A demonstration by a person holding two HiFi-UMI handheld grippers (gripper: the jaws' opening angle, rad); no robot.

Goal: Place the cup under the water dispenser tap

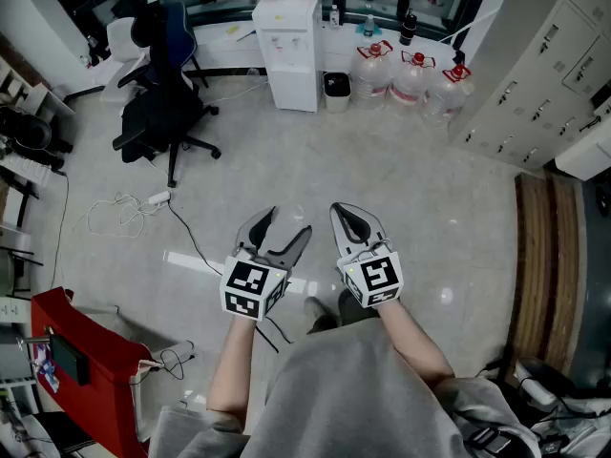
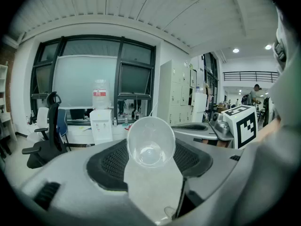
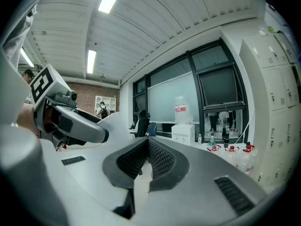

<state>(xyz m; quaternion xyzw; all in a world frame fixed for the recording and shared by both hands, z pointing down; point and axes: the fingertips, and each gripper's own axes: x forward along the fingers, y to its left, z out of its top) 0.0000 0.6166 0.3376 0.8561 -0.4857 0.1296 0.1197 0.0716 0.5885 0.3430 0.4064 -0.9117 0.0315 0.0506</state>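
The left gripper [image 1: 283,223] pinches the clear cup [image 2: 150,142] across its sides, mouth toward the person, likely for carrying to the water dispenser [image 1: 288,51] at the floor's far edge. The right gripper [image 1: 351,219] is pressed together, empty.

The cup [image 2: 150,142] is clear, thin plastic and looks empty. It sits off the floor [image 1: 382,160], gripped between the jaws of the left gripper [image 1: 286,225]. It is tipped so that its round mouth faces back along the jaws and its base points forward. The water dispenser [image 1: 291,55] is a white upright cabinet with a large clear bottle [image 2: 99,99] on top. It stands at the floor's far edge, well apart from the cup.
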